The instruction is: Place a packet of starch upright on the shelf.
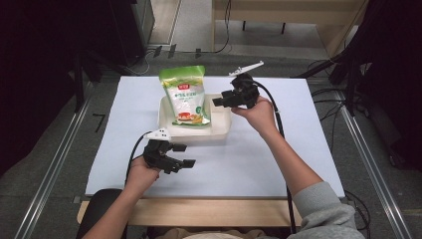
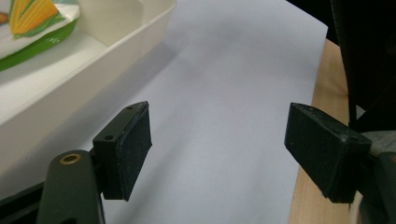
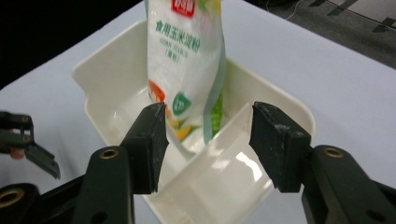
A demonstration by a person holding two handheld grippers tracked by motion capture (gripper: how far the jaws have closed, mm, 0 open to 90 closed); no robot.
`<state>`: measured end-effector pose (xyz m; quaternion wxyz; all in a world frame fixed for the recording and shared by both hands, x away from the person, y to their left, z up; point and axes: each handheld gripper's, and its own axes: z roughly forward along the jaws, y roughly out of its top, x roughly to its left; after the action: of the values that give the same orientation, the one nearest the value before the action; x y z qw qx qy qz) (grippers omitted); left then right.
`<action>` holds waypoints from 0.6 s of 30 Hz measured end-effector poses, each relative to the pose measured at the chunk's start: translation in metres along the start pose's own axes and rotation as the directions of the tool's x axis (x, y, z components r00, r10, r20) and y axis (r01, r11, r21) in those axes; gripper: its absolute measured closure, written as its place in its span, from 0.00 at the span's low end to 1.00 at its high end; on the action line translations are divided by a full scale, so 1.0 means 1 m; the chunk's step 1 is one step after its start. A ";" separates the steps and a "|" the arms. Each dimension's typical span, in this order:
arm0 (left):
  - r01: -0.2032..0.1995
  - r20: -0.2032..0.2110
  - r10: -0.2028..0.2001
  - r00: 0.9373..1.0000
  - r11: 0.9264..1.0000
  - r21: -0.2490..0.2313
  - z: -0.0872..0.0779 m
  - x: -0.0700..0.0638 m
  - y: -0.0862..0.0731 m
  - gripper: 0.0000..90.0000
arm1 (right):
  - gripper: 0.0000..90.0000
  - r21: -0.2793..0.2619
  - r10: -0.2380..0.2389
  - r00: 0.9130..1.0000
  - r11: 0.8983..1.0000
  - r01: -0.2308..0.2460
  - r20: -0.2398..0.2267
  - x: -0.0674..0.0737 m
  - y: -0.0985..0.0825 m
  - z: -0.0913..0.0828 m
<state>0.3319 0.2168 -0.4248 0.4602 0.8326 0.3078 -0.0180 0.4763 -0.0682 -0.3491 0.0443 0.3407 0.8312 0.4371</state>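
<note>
While my right claw (image 1: 217, 101) hangs half-spread and empty beside the corn starch bag (image 1: 185, 94) leaning in the white tray (image 1: 219, 130) at centre frame, a careless nudge could topple it

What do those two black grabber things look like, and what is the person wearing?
Both are black. The left gripper and right gripper each have two flat, block-shaped fingers with dark pads, a brass-coloured screw hole, a pale three-cornered plate on top and a black trailing cable. The person's right arm wears a grey sleeve.
</note>
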 end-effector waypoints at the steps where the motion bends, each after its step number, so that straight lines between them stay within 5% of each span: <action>1: -0.002 0.000 0.002 1.000 1.000 0.001 0.000 0.000 0.000 0.26 | 0.52 0.004 -0.003 1.000 1.000 0.003 0.000 0.000 -0.004 -0.002; 18: -0.001 -0.006 0.001 1.000 1.000 0.005 0.000 0.000 0.000 0.26 | 0.48 -0.013 -0.005 1.000 1.000 0.005 0.001 0.002 -0.077 -0.032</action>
<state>0.3320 0.2166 -0.4250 0.4570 0.8340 0.3088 -0.0159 0.4221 -0.1196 -0.3873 0.0483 0.3384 0.8292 0.4422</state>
